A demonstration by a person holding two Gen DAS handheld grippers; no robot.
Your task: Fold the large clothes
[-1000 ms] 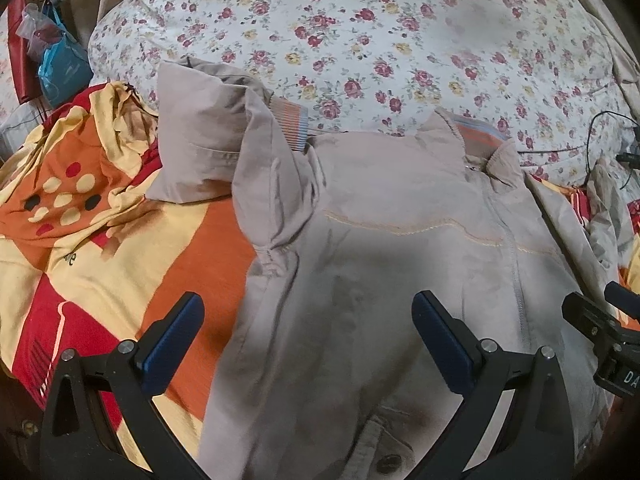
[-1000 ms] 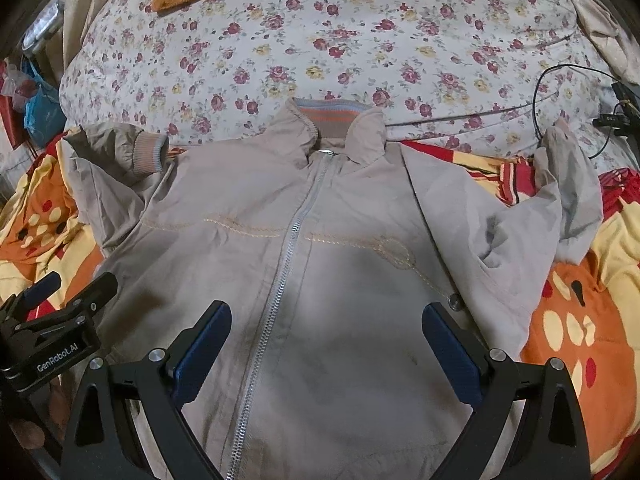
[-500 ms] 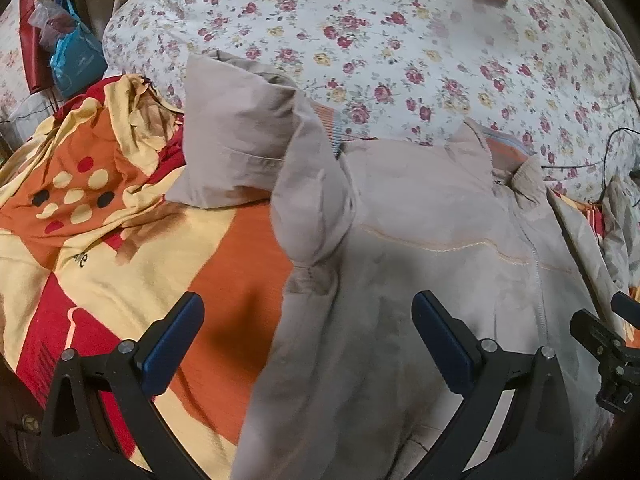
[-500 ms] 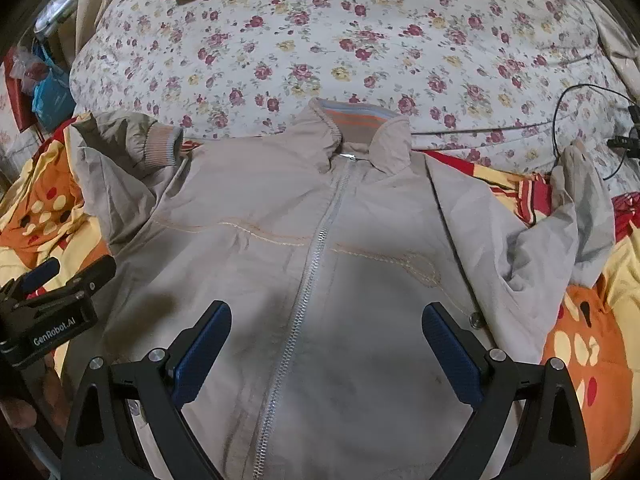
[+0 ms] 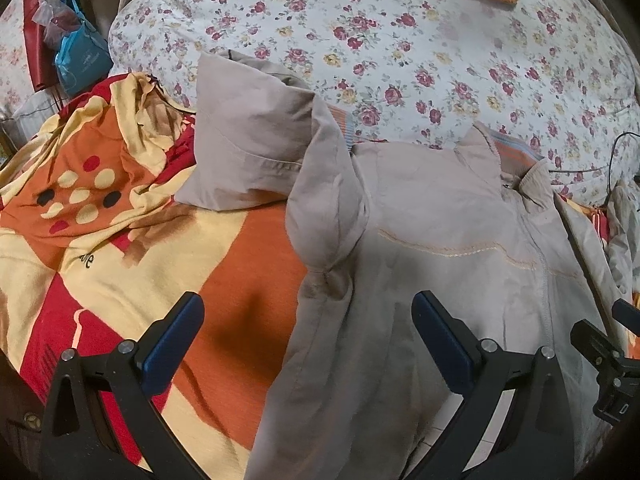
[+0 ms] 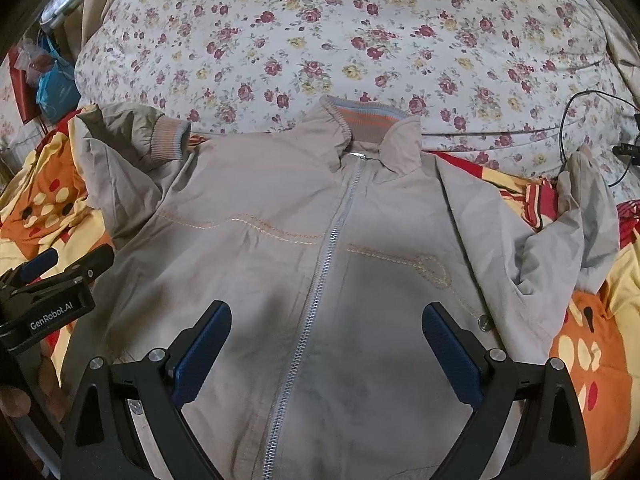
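Patterned bedspread (image 5: 248,264) under zipped jacket (image 6: 280,240); both grippers' jaws wide apart, empty, above it.

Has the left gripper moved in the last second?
Yes. The left gripper has shifted left: in its own view the jacket slid rightward, exposing more orange blanket.

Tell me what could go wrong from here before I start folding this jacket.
1. The sleeve on the left gripper's side is already bunched back on itself; folding over it may trap the lump.
2. The other sleeve lies crumpled near a black cable and could drag it.
3. The blanket under the jacket is rumpled, so an open gripper closing low may pinch both.
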